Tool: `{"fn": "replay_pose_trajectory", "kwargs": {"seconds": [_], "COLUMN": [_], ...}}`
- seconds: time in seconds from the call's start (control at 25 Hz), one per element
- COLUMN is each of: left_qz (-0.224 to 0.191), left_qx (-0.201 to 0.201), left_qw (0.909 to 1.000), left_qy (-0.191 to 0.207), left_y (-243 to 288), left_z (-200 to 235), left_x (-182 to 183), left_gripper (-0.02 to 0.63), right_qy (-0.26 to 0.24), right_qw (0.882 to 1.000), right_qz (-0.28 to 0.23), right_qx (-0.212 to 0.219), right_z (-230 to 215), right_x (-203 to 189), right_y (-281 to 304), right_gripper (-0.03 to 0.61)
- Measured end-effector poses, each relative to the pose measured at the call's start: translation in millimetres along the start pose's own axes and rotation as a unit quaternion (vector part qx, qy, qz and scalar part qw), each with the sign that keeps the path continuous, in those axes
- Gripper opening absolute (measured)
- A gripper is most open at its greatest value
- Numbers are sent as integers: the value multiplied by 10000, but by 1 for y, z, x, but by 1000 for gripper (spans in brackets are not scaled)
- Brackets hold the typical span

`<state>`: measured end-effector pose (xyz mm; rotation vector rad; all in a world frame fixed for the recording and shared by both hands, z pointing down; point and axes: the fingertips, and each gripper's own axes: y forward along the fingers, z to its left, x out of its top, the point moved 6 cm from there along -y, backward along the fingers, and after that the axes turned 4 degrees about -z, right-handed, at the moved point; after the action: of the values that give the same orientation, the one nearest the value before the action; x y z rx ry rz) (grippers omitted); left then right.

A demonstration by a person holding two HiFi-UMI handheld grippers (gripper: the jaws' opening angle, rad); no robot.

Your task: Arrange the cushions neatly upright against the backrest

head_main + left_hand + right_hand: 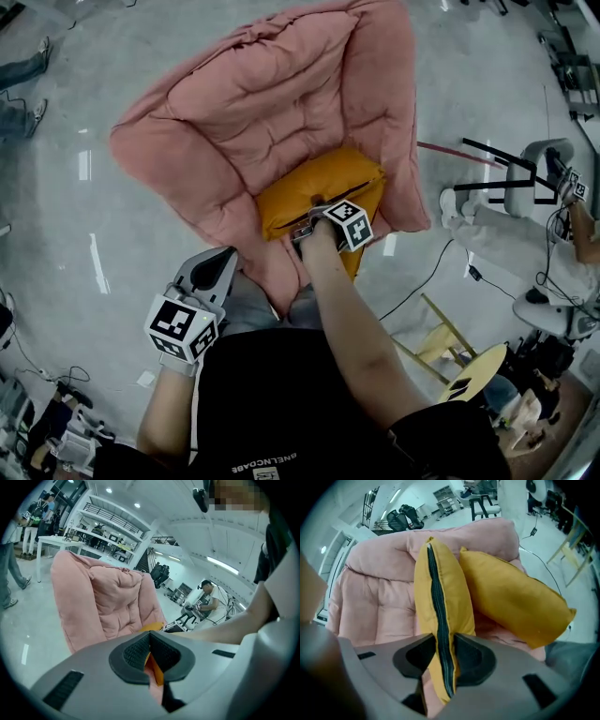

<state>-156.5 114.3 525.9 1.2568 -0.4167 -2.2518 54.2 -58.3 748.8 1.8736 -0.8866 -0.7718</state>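
A big pink padded chair [272, 112] lies on the grey floor, its backrest at the far side. In its seat are two yellow cushions [319, 192]. My right gripper [309, 225] is shut on the zipper edge of one yellow cushion [440, 606], which stands edge-on toward me. The second yellow cushion [515, 602] leans tilted to its right, against the chair's side. My left gripper [225, 258] hangs back by the chair's front left edge, jaws together and holding nothing. From the left gripper [150, 648] the pink chair [108, 602] rises ahead, with a sliver of yellow cushion [152, 627] showing.
A person in white [506, 239] sits at the right beside a black frame [497, 164]. A yellow wooden stool [450, 347] and floor cables [422, 281] lie at the near right. Someone's legs [23, 84] stand at the far left. A white table [56, 541] stands behind the chair.
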Motion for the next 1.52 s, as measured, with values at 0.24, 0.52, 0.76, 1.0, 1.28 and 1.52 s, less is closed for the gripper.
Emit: {"fn": "replay_pose_trajectory", "kwargs": {"seconds": [0.24,0.52,0.76,1.0,1.28,1.52], "left_qz": [47,70,50,118,239,362], "left_qx": [160,330,349,191,54,65], "left_qw": [9998,9992,9993,9996,9986,9968], "left_qy": [-125,-206,-119,146,478,714], "left_y": [-2,-9,-12,-3,6,17], "left_z": [7,19,3,-23,-69,-98], "left_x": [-1,-11,-4,0,2,3], "left_gripper": [12,12,12,12,12,12], "right_qy": [-153,-530,-751,-1290,-2148,-2352], "right_qw": [9996,9980,9951,9813,9616,9628], "right_qz": [199,227,427,965,1005,811], "right_qx": [-96,-249,487,1051,1379,1056], "right_z": [6,4,-2,-6,-40,-101], "right_x": [15,16,17,26,67,113], "right_y": [25,51,38,17,-24,-34], "right_gripper": [135,142,204,268,279,302]}}
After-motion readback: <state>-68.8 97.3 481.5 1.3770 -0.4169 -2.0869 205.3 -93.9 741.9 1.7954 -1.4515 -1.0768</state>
